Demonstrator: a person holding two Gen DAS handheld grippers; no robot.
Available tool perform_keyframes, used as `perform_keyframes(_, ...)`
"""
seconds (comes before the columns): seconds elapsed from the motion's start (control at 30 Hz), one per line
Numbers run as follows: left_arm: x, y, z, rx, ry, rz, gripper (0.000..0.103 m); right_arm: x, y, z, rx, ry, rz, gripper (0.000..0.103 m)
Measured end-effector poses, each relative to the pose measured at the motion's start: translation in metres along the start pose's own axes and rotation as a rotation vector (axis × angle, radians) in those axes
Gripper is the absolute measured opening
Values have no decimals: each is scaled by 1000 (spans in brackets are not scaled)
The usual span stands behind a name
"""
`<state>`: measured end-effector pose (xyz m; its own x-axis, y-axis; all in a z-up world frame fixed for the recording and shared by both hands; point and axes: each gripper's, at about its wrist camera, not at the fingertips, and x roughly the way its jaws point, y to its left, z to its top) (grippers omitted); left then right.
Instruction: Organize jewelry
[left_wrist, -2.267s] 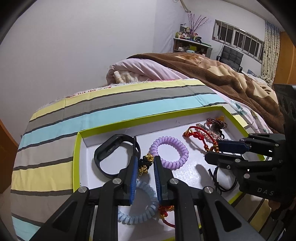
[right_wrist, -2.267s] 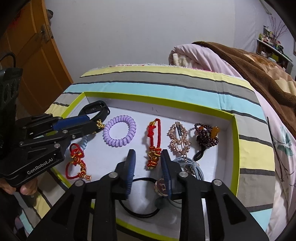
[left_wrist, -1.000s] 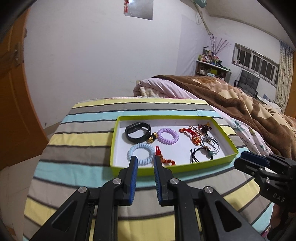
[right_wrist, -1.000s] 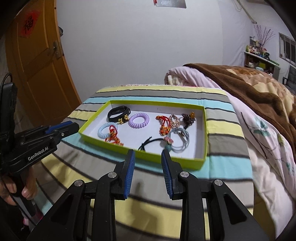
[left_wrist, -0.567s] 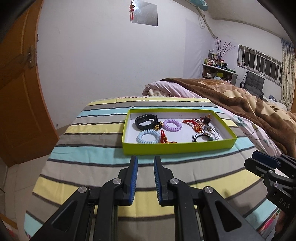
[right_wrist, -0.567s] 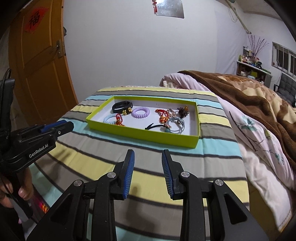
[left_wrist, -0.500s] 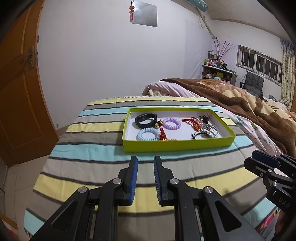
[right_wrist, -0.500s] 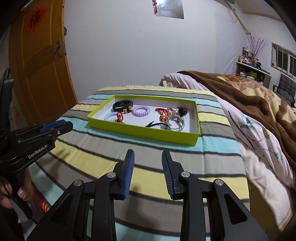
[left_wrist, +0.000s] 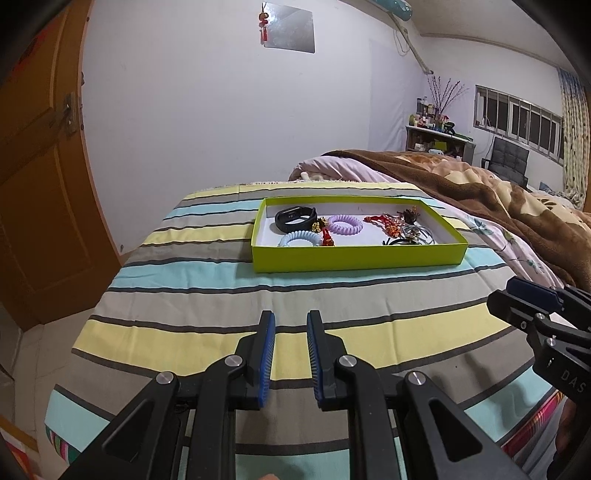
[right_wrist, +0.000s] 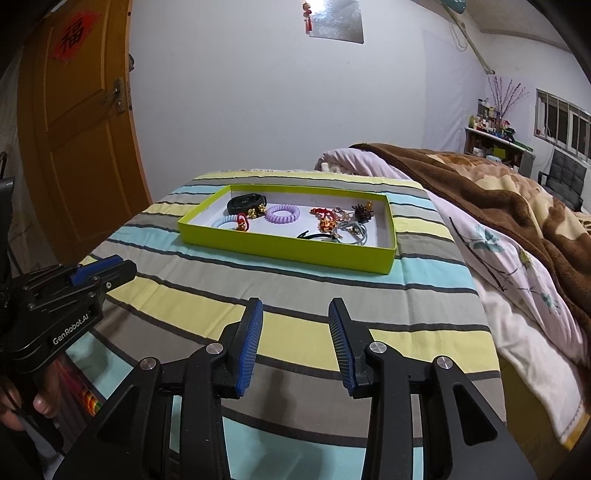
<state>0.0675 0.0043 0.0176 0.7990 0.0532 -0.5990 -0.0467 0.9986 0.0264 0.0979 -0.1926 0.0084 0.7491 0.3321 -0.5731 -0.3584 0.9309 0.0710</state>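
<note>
Both tools are hanging back over the near edge of the bed (left_wrist: 207, 291), well apart from the work, which reads as a stand-off pose once nothing is left to carry. The left hand-held gripper (left_wrist: 290, 325) is holding its 2 blue pads slightly apart with nothing between them, and the right hand-held gripper (right_wrist: 295, 314) is spread wider, also gripping nothing. The jewelry is lying inside the green tray (right_wrist: 288, 251), which is sitting on the striped cover toward the bed's far edge: a black band (right_wrist: 246, 202) at the far left corner, a purple coil tie (right_wrist: 282, 213) beside it, a blue coil tie (left_wrist: 299, 238) nearer the front wall, and red and gold pieces (right_wrist: 327, 218) clustering toward the right end. Keeping everything in 1 shallow tray is likely stopping small items from sinking into the soft bedding.
</note>
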Motion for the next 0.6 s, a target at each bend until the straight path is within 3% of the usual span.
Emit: perform_keyframes(0.6,1,0,0,-3,-2,1,17,3,0,-1,0,15,10,38)
